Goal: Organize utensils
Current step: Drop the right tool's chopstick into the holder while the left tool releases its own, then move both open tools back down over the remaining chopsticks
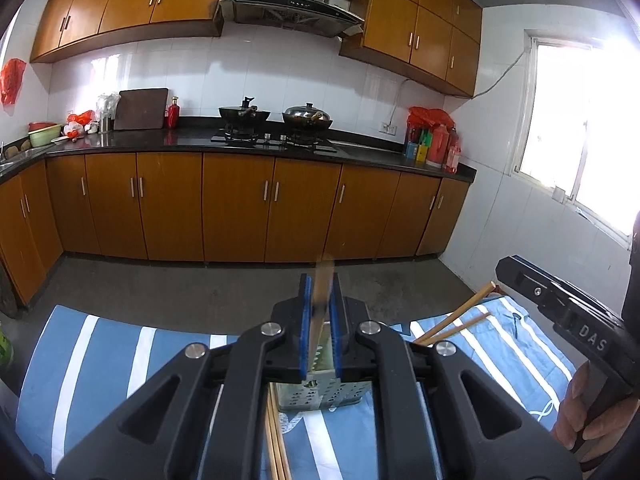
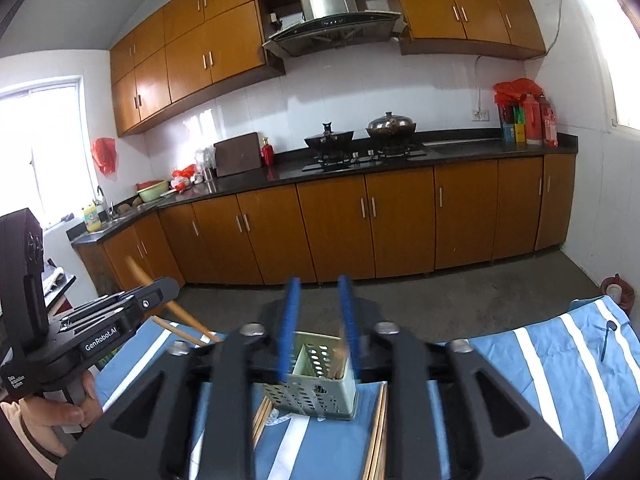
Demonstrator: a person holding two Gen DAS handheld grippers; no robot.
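Left-wrist view first: beyond my fingers runs a row of orange-brown wooden base cabinets [image 1: 240, 204] under a black countertop [image 1: 192, 138], with two dark woks [image 1: 244, 113] on the hob. Below me lies a blue cloth with white stripes [image 1: 100, 352]. On it stands a pale green perforated plastic utensil holder [image 2: 316, 380], largely hidden by my left gripper [image 1: 320, 320] in that view and seen better from the right wrist. Loose bamboo chopsticks [image 1: 456, 320] lie on the cloth beside it, more at its near side (their count is unclear).

My left blue pads [image 1: 306, 320] are nearly together, pinching one blurred bamboo chopstick [image 1: 322, 296] that stands upright above the holder. My right gripper [image 2: 318, 328] hangs over the holder with its blue pads spread about as wide as the holder, gripping nothing; the right one stands just beside chopsticks that rest inside.
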